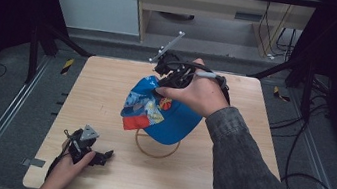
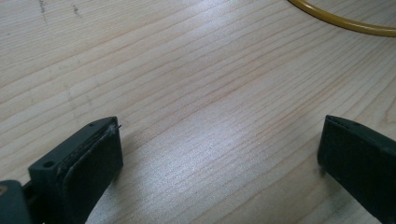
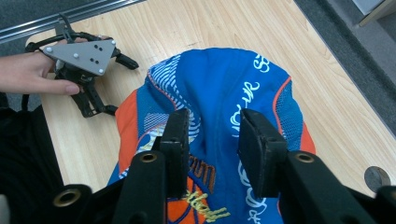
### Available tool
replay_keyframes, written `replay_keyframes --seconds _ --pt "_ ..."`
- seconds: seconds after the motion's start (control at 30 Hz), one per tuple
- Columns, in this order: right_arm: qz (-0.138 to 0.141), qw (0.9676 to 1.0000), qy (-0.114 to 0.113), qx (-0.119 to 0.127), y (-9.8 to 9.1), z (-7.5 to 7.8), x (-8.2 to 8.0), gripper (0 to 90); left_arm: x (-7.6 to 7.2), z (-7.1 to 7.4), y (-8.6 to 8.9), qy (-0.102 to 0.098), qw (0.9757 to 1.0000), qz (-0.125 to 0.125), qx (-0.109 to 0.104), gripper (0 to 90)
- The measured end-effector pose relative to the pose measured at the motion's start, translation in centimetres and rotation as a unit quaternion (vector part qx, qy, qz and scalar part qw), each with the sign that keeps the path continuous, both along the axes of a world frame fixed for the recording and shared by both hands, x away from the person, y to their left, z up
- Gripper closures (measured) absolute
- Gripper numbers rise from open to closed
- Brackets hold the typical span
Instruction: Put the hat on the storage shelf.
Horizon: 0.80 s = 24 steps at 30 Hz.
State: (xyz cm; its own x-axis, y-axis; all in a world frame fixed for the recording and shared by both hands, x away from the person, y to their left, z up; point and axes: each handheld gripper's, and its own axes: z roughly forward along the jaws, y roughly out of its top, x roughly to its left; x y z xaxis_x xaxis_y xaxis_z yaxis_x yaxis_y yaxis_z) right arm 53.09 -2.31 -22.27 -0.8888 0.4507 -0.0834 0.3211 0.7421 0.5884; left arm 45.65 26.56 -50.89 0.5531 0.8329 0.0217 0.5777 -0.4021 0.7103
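Now, line by line:
Table: a pale wooden table (image 1: pixel 224 183) carries everything.
Cap: a blue cap (image 1: pixel 164 111) with orange and patterned panels sits near the table's middle, toward the far edge, raised over a yellow ring (image 1: pixel 154 148) that lies on the wood.
Right gripper: the right gripper (image 1: pixel 171 77) is at the cap's far side; in the right gripper view its jaws stand a little apart with a fold of the blue fabric bunched between them, pads pressed on the cloth.
Left gripper: the left gripper (image 1: pixel 101 158) rests near the table's near left corner, jaws wide apart over bare wood, nothing between them.
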Motion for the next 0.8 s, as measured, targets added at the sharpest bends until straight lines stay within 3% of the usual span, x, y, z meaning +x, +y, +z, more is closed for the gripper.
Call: replay_keyframes --seconds 0.33,0.8 --pt "-0.003 1.0000 -0.003 0.009 -0.5 0.2 -0.5 55.2 0.0 0.0 0.0 0.000 1.0000 0.000 0.000 0.0" --pt "-0.018 0.9987 -0.007 0.047 -3.6 0.4 -1.0 54.0 0.0 0.0 0.0 0.001 1.0000 -0.001 0.001 0.0"
